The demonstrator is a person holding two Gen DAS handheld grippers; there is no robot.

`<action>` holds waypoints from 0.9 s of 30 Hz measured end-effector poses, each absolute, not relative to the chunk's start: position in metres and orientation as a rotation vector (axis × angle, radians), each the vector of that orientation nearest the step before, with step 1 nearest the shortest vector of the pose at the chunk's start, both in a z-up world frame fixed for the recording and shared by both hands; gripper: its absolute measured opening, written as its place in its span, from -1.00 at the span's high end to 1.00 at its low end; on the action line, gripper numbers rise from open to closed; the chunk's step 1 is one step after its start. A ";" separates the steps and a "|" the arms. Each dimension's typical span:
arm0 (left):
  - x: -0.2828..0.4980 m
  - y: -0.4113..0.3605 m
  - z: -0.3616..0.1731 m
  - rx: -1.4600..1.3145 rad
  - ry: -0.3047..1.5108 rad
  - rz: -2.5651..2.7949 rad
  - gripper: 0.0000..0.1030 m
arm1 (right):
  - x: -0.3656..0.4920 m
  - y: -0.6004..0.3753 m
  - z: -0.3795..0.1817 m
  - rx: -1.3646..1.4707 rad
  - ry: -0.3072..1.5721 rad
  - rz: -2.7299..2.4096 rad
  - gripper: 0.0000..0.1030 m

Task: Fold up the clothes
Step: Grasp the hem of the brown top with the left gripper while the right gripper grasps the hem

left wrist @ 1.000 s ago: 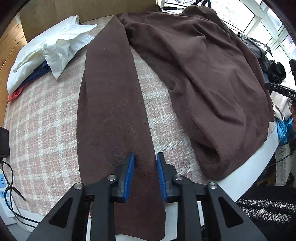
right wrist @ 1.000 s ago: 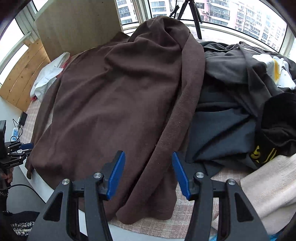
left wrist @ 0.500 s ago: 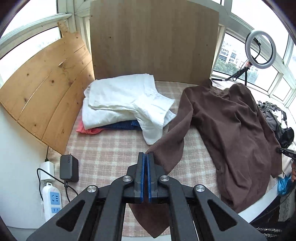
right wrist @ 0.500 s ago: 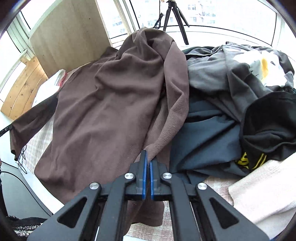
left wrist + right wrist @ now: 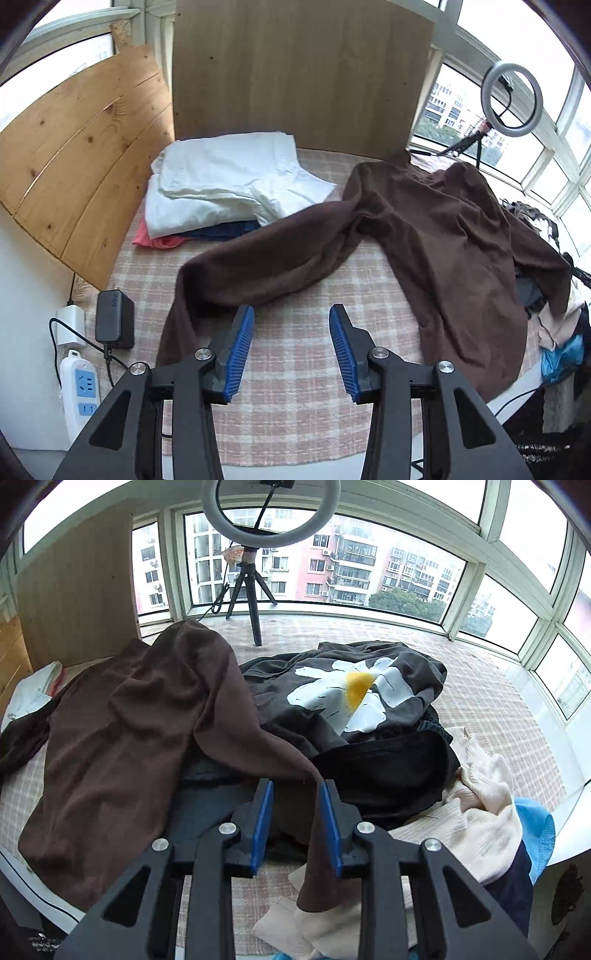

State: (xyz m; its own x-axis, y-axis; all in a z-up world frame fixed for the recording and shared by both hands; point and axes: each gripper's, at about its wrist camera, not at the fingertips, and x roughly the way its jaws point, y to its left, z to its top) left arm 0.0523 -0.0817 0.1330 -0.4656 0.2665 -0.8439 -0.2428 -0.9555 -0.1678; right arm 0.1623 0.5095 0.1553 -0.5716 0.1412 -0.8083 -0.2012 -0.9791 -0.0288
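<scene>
A brown long-sleeved garment [image 5: 443, 240] lies spread on the checked bed cover [image 5: 295, 332]. Its one sleeve [image 5: 258, 266] stretches out to the left and bends down toward the bed's front edge. My left gripper [image 5: 291, 350] hovers open just in front of that sleeve, holding nothing. In the right wrist view the same brown garment [image 5: 129, 731] drapes partly over a dark clothes pile. Its other sleeve [image 5: 317, 867] runs to my right gripper [image 5: 295, 823], whose jaws stand apart, and the sleeve end hangs loose against the right pad [image 5: 328, 827].
Folded white, blue and pink clothes [image 5: 229, 181] are stacked at the back left by wooden boards. A charger [image 5: 114, 317] and a power strip [image 5: 79, 391] sit off the bed's left edge. A black daisy-print top [image 5: 351, 694] and a cream knit [image 5: 480, 805] lie at the right. A ring light's tripod [image 5: 255, 602] stands behind.
Half a second ago both grippers were shut on the brown sleeves. Both have since opened; the left sleeve now lies on the bed and the right sleeve end hangs loose.
</scene>
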 end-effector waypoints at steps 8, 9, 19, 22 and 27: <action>0.095 0.053 0.081 -1.460 0.044 2.016 -0.10 | 0.150 0.441 0.063 -1.722 0.491 2.680 0.27; 0.098 0.064 0.073 -1.481 0.051 1.984 -0.10 | 0.147 0.437 0.054 -1.754 0.527 2.668 0.27; 0.091 0.045 0.087 -1.456 -0.155 1.990 0.88 | 0.136 0.406 0.068 -1.712 0.556 2.843 0.92; 0.096 -0.001 0.132 -1.381 -0.253 2.102 0.88 | 0.141 0.400 0.121 -1.568 0.582 2.990 0.92; 0.057 -0.053 0.141 -1.378 -0.251 2.288 0.87 | 0.094 0.364 0.167 -1.479 0.506 3.162 0.90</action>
